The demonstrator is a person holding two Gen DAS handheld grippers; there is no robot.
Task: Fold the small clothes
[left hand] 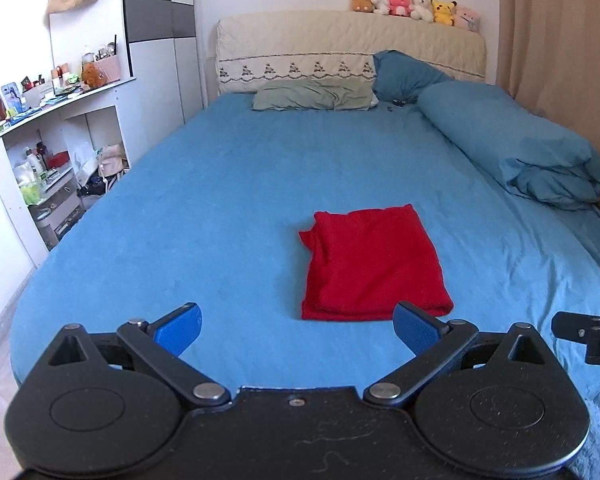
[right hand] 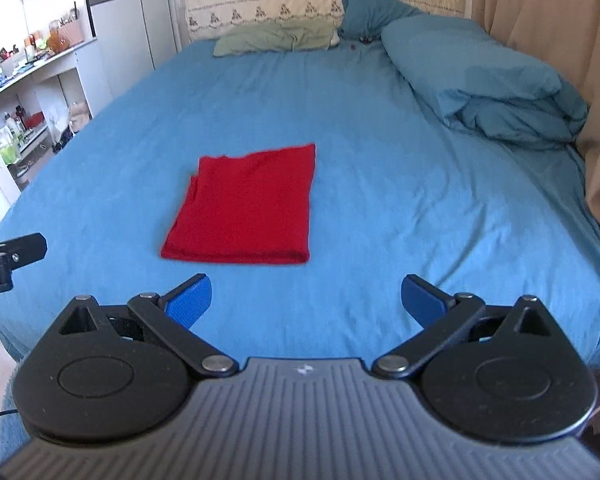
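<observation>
**Red cloth sits ahead of both grippers, a bit closer to the left one**

The red garment (left hand: 374,264) is lying flat on the blue bed sheet (left hand: 204,208), already folded into a rough rectangle, its long axis running away from the grippers toward the headboard. From the left gripper (left hand: 298,326) it's dead ahead and slightly right, its near folded edge just beyond the fingertips. From the right gripper (right hand: 306,296) it's ahead and off to the left, a little further out. Both have their jaws spread wide with nothing in them. My guess is that any further fold starts from that near edge, left side first.
</observation>
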